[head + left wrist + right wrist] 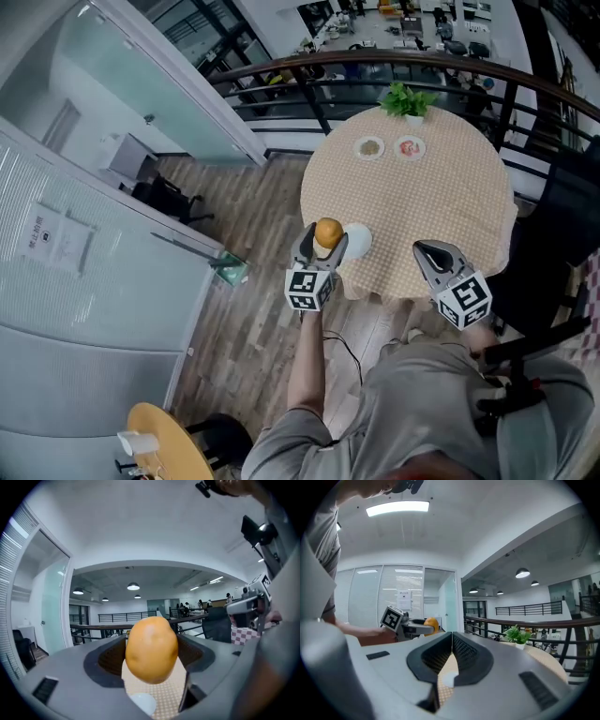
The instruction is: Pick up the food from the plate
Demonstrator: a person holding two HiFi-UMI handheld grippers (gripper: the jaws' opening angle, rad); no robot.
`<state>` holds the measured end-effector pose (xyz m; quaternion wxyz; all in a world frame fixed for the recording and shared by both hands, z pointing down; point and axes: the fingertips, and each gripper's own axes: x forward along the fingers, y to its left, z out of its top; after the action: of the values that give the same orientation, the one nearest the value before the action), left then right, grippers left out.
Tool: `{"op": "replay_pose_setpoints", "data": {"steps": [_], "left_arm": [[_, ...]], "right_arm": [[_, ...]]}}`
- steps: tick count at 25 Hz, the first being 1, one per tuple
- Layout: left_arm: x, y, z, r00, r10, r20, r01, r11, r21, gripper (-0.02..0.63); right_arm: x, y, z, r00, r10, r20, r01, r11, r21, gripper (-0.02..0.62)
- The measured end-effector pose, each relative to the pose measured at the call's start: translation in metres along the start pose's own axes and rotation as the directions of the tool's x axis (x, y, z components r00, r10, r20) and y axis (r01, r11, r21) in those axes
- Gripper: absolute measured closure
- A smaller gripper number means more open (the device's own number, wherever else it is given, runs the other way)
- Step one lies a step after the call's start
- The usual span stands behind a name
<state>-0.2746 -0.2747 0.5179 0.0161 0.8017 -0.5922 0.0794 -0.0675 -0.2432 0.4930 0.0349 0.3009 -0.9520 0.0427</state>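
Note:
My left gripper (325, 242) is shut on an orange-yellow food item (328, 232), round like a potato or orange, and holds it above the near left edge of the round table (431, 187). In the left gripper view the food (151, 648) fills the gap between the jaws. A white plate (358, 241) lies just right of it on the checked cloth and also shows below the jaws as a pale plate (142, 702). My right gripper (433, 255) is shut and empty near the table's front edge; its jaws meet at the tips in the right gripper view (452, 644).
Two small dishes, one (369, 147) left and one (410, 146) right, sit at the table's far side by a potted plant (408, 99). A curved railing (375, 66) runs behind. A dark chair (562, 225) stands right of the table. A glass partition (112, 187) is on the left.

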Motion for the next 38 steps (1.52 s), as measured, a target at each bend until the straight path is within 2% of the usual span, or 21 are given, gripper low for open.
{"op": "replay_pose_setpoints", "data": {"steps": [3,7,11,13,16,22,38], "left_arm": [[-0.038,-0.013,0.036,0.995,0.035,0.092,-0.035,0.999,0.003,0.256],[-0.088,-0.032,0.071,0.978,0.078,0.194,-0.08,0.997,0.002,0.256],[-0.136,-0.052,0.106,0.939,0.135,0.315,-0.128,0.991,-0.043,0.256],[-0.155,-0.062,0.11,0.924,0.16,0.348,-0.147,0.987,-0.064,0.256],[-0.171,-0.068,0.1,0.923,0.178,0.341,-0.161,0.984,-0.077,0.256],[-0.186,-0.054,0.091,0.923,0.198,0.329,-0.183,0.98,-0.078,0.256],[-0.191,-0.061,0.092,0.927,0.152,0.342,-0.125,0.987,-0.101,0.256]], "right_arm": [[0.003,0.011,0.002,0.999,0.035,0.0,-0.035,0.999,-0.004,0.578],[0.007,0.021,0.006,0.998,0.065,-0.002,-0.065,0.998,-0.013,0.578],[0.011,0.024,0.01,0.997,0.071,0.004,-0.071,0.997,-0.018,0.578],[0.013,0.023,0.015,0.997,0.074,0.015,-0.074,0.997,-0.019,0.578],[0.015,0.028,0.018,0.996,0.084,0.028,-0.083,0.996,-0.022,0.578],[0.012,0.046,0.022,0.993,0.118,0.027,-0.116,0.992,-0.049,0.578],[-0.005,0.055,0.031,0.993,0.117,0.032,-0.115,0.992,-0.044,0.58]]}}
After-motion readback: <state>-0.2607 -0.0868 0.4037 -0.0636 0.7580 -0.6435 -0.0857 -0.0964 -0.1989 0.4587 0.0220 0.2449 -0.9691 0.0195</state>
